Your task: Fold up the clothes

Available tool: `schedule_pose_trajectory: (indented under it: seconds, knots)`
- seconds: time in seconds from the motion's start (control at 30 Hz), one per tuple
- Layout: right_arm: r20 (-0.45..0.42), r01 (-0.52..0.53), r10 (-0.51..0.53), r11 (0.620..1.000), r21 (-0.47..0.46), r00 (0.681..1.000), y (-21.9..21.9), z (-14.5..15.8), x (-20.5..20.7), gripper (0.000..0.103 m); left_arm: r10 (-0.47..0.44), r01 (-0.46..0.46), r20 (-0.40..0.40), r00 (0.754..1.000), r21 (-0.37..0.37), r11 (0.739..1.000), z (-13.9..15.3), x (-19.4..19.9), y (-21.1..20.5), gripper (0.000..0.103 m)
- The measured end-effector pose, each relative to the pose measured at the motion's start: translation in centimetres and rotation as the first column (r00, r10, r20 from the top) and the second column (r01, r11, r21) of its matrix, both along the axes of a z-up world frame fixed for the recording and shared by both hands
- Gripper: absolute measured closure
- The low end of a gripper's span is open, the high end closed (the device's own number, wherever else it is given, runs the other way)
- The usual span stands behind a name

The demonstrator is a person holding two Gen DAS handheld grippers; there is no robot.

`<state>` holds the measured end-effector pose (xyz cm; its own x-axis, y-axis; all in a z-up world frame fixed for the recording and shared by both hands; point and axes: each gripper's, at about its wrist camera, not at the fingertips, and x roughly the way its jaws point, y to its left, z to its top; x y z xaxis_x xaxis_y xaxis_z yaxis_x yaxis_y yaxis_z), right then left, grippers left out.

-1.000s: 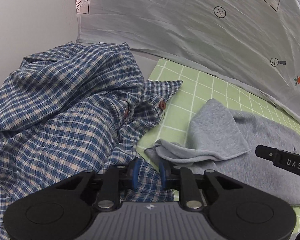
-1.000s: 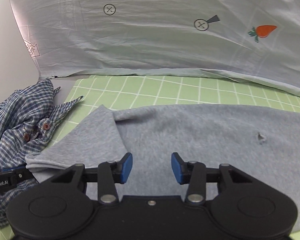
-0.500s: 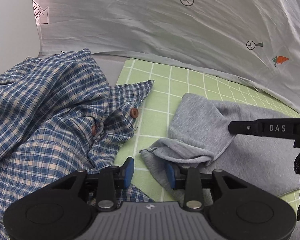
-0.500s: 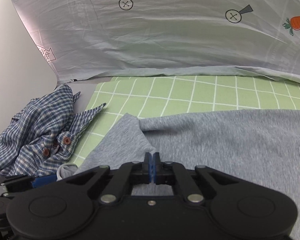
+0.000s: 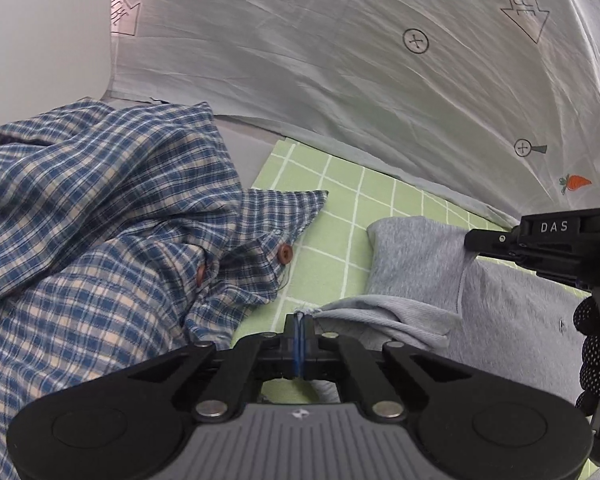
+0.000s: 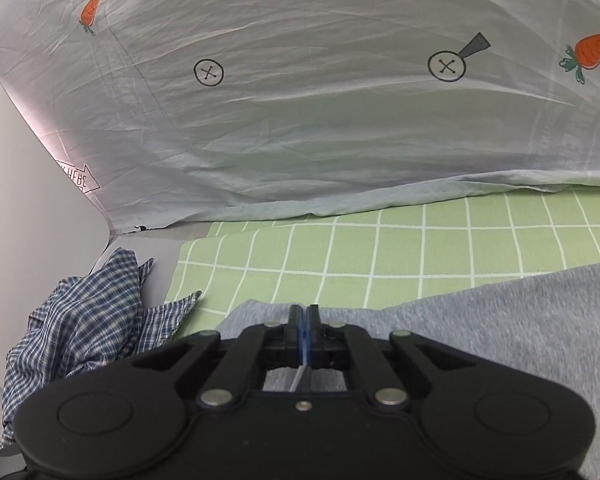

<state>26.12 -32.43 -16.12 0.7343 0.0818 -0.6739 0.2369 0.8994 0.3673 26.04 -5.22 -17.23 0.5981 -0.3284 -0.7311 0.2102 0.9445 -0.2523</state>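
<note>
Now the left hand-held gripper (image 5: 299, 326) has its blue pads pressed together on a hem corner of the grey sweatshirt (image 5: 512, 312), the cloth bunching up just ahead of its tips. From the right wrist view, the right hand-held gripper (image 6: 304, 316) is likewise clamped tight on a fold of the same grey sweatshirt (image 6: 480, 336), with a thin edge of fabric showing between the pads. The garment lies spread on a green checked mat (image 6: 380, 248) that covers the bench, one flap turned back over itself near the left gripper. In the left wrist view the right tool reaches in from the right edge, held by a hand in a dark dotted glove (image 5: 598, 364). Beside the sweatshirt, to the left, a blue plaid shirt (image 5: 100, 240) sits in a crumpled heap, its pointed collar lapping onto the mat and two brown buttons (image 5: 286, 255) showing. A pale sheet (image 6: 300, 120) printed with carrots, arrows and crossed circles hangs behind everything.
</note>
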Motion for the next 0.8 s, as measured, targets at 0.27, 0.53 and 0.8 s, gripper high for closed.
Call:
schedule_pose_trajectory:
  seconds: [0.27, 0.53, 0.8]
  knots:
    - [0.0, 0.012, -0.012, 1.0, 0.016, 1.0, -0.1, 0.1, -0.3, 0.101, 0.12, -0.119, -0.028, 0.992, 0.016, 0.993, 2.5, -4.1, 3.3, 0.103]
    - [0.108, -0.089, 0.075, 0.988, 0.128, 0.991, 2.3, 2.1, 0.4, 0.098, 0.134, -0.129, -0.096, 0.986, 0.059, 0.99, 2.8, -7.3, 4.1, 0.102]
    - [0.062, -0.003, -0.001, 0.998, 0.066, 0.998, 0.6, 1.8, -2.0, 0.066, 0.135, -0.132, -0.124, 0.983, 0.032, 0.991, 2.8, -7.5, 5.1, 0.098]
